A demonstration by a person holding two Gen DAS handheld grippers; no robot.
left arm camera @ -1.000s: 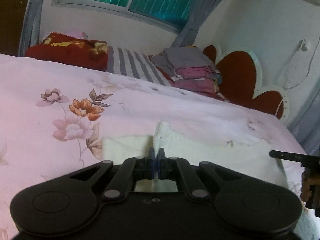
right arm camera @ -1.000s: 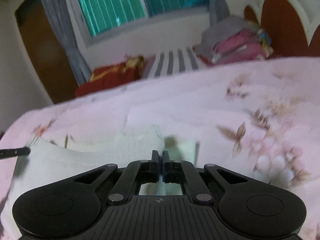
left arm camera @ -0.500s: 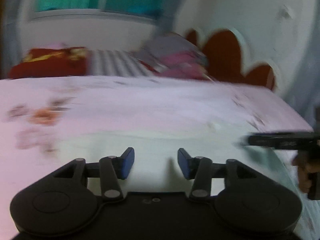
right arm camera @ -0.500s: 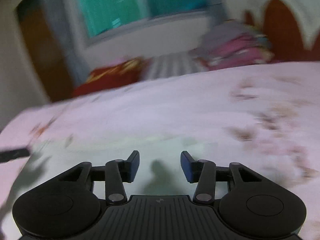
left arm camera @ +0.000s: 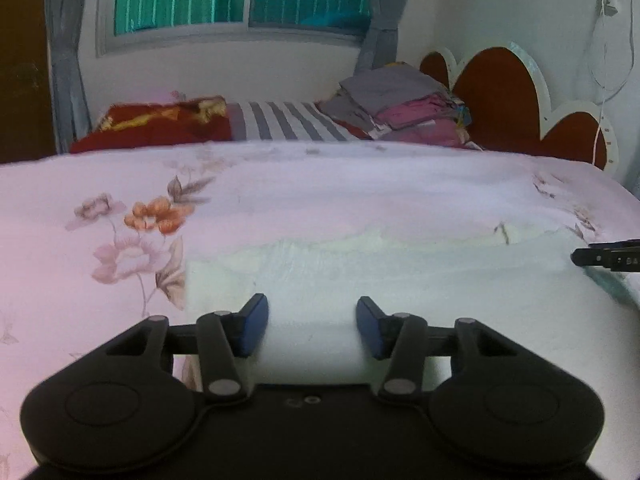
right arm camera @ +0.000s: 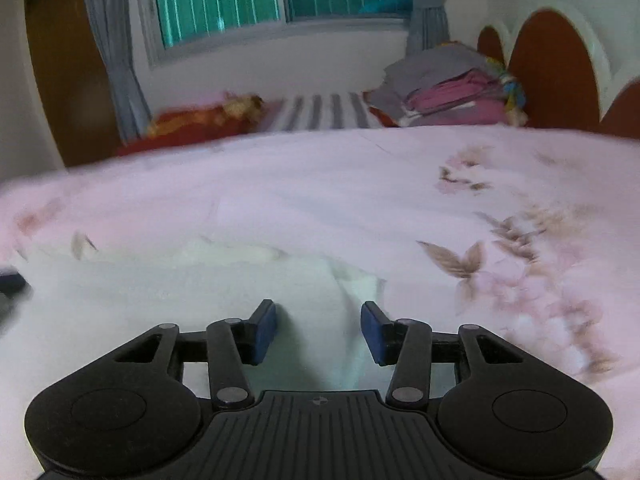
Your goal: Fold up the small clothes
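Observation:
A white garment [left arm camera: 400, 280] lies flat on the pink floral bedsheet [left arm camera: 100, 240]. My left gripper [left arm camera: 312, 326] is open and empty, just above the garment's near left part. In the right wrist view the same garment [right arm camera: 180, 288] spreads to the left, with a raised fold near its right edge. My right gripper [right arm camera: 318, 332] is open and empty over that right edge. The right gripper's finger shows at the right border of the left wrist view [left arm camera: 608, 258].
A stack of folded grey and pink clothes [left arm camera: 404, 108] sits at the far side of the bed, beside a striped pillow [left arm camera: 288, 120] and a red blanket [left arm camera: 160, 124]. A red heart-shaped headboard [left arm camera: 504, 100] stands at the right. A window is behind.
Both grippers were shut on the white garment's edge a second ago. Both have opened and let it go, and the garment now lies flat on the sheet.

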